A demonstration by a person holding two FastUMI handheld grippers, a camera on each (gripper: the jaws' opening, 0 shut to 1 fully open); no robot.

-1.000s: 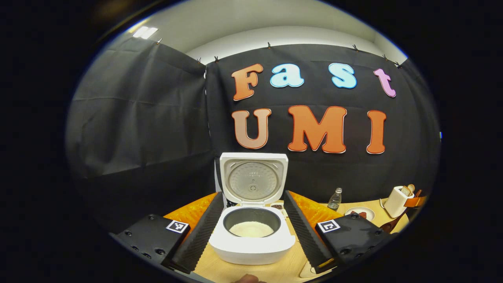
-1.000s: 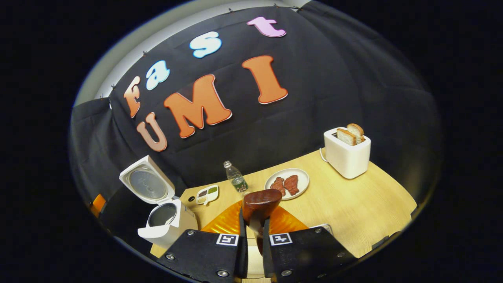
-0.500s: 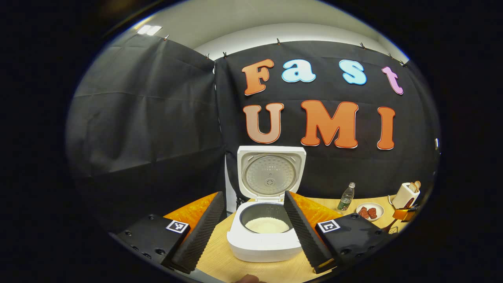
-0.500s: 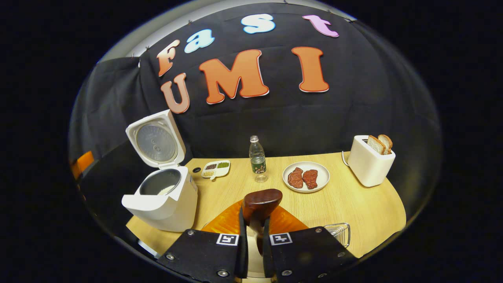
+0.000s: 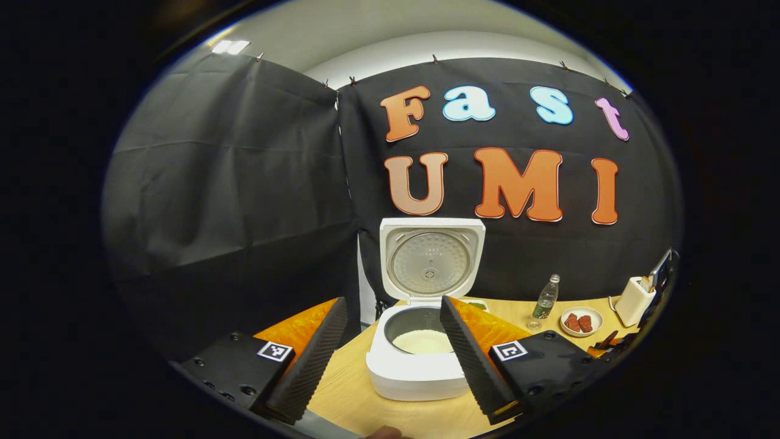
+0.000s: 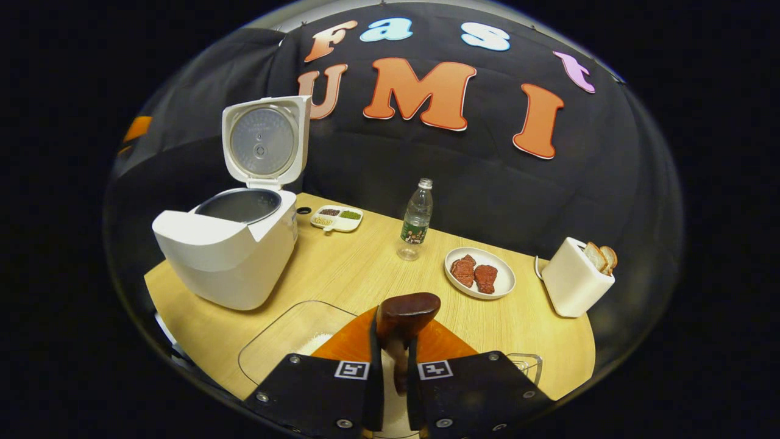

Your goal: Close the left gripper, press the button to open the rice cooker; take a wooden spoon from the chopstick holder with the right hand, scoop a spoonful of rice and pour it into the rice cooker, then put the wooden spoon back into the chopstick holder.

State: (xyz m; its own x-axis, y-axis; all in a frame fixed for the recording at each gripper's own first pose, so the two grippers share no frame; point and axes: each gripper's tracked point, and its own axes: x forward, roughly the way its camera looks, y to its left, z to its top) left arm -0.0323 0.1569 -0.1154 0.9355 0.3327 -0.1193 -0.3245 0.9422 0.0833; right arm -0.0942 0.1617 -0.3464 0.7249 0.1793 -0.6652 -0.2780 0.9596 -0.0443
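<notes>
In the left gripper view, my left gripper (image 5: 390, 347) sits at the bottom of the frame with its two fingers spread wide apart, holding nothing. Between them, at lower centre, stands the white rice cooker (image 5: 420, 372) on the wooden table (image 5: 347, 402), its lid (image 5: 431, 259) raised upright and white rice (image 5: 423, 341) showing in the pot.

In the right gripper view, my right gripper (image 6: 390, 372) is at bottom centre, its fingers drawn close together and clamped on the handle of a dark wooden spoon (image 6: 407, 311), whose bowl rises just above the fingertips. A clear container (image 6: 286, 335) with some rice in it lies at lower left beside the gripper. The open rice cooker stands at middle left. A bottle (image 6: 417, 219), a plate of meat (image 6: 480, 274) and a toaster (image 6: 573, 283) sit toward the right.
</notes>
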